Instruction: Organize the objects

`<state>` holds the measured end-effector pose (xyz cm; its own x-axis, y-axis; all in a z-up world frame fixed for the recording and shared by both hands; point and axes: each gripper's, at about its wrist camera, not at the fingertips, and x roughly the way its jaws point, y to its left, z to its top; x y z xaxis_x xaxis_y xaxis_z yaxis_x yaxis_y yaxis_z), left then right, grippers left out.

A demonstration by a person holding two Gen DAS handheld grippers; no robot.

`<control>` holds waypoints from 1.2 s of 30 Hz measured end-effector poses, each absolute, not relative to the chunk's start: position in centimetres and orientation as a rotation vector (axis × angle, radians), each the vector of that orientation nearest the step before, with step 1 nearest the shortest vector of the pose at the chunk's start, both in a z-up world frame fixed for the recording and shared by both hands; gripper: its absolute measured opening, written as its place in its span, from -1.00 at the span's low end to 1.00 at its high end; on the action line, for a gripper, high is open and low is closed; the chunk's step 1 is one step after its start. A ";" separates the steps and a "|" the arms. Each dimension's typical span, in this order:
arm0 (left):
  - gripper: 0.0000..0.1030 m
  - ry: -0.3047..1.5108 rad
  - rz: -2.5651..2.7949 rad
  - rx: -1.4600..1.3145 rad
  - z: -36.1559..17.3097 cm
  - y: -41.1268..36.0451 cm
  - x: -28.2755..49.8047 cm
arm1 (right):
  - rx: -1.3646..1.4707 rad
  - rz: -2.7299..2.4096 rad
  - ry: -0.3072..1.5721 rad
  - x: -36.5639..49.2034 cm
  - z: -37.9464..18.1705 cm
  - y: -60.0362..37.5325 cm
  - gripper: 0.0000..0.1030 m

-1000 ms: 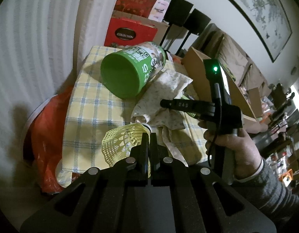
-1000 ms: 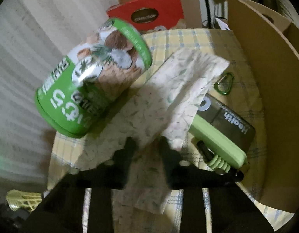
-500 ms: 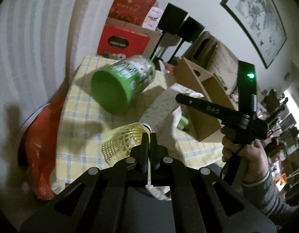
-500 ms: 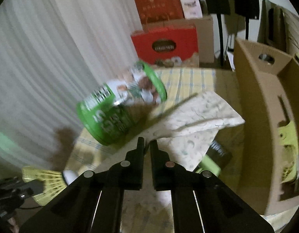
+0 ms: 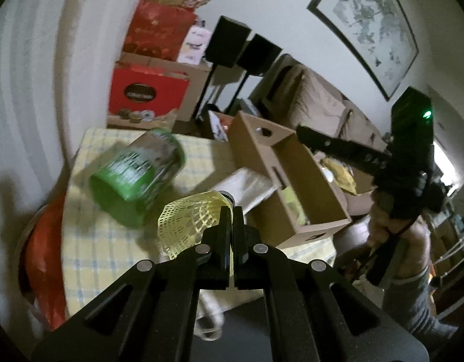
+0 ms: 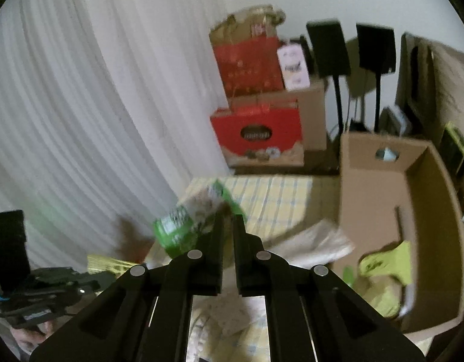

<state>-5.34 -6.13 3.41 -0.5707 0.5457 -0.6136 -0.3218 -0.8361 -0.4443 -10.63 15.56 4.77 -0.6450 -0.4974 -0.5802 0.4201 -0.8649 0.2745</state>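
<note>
1. Left tongs point(image 5: 232, 211): jaws pinched almost fully together on the edge of the skirt of a yellow shuttlecock point(image 5: 189, 223). Likely gripped by the thin mesh skirt because it squashes flat and gives the pads something to bite.
2. Shuttlecock location: in the air above the near edge of the tabletop point(image 5: 93, 241), in front of the green can point(image 5: 135, 181), left of the cardboard box point(image 5: 310, 187). It touches nothing except the tongs.
3. Shuttlecock look: pale yellow plastic lattice skirt flaring towards the lower left, with a small cap at the far end pointing towards the box. Looks light and springy, intact.
4. Right tongs point(image 6: 228, 220): jaws closed. From the left camera they hang over the box with nothing visible dangling from them. Cannot tell if anything thin is caught.
5. The box stands open-topped on the right side of the tabletop, with yellow-green stuff point(image 6: 388, 259) already inside. Probably the drop-off bin, so the shuttlecock probably goes there.
6. The can lies on its side on the checked cloth, open end towards us. The pale patterned cloth point(image 5: 244, 184) sits between the can and the box, touching the box wall. Neither is sorted yet.
7. Both views are motion-blurred, so fine detail is shaky.
</note>
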 end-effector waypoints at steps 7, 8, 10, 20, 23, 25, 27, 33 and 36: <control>-0.98 -0.380 2.394 -1.078 3.7 -5.1 -6.4 | 1.085 -2.399 -0.084 -11.2 3.6 15.8 -0.82; -0.98 -0.378 2.397 -1.085 3.4 -5.0 -6.4 | 1.112 -2.389 -0.075 -11.1 2.8 15.6 -0.81; -0.98 -0.376 2.396 -1.102 2.9 -4.9 -6.4 | 1.168 -2.356 -0.077 -10.8 0.7 15.2 -0.64; -0.98 -0.364 2.462 -1.127 1.1 -5.6 -6.7 | 1.316 -2.315 -0.086 -10.0 -6.6 12.7 -0.30; -0.98 -0.365 2.469 -1.136 0.5 -5.8 -6.6 | 1.354 -2.320 -0.096 -9.8 -8.4 12.0 -0.19; -0.98 -0.373 2.467 -1.142 0.2 -5.9 -6.6 | 1.386 -2.314 -0.140 -9.9 -9.4 11.7 -0.06; -0.98 -0.391 2.461 -1.146 -0.3 -6.3 -6.5 | 1.427 -2.301 -0.203 -10.2 -10.5 11.7 0.01; -0.98 -0.427 2.456 -1.149 -1.1 -7.4 -6.5 | 1.527 -2.350 -0.306 -11.7 -13.0 12.0 0.10; -0.98 -0.443 2.455 -1.148 -1.4 -7.9 -6.6 | 1.551 -2.379 -0.346 -12.7 -13.7 12.2 0.10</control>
<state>-6.57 -7.92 -1.35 -0.5869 0.4739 -0.6564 -0.2145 -0.8728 -0.4383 -12.72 12.22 -13.71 -0.3846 -0.3591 -0.8504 0.1017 -0.9321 0.3476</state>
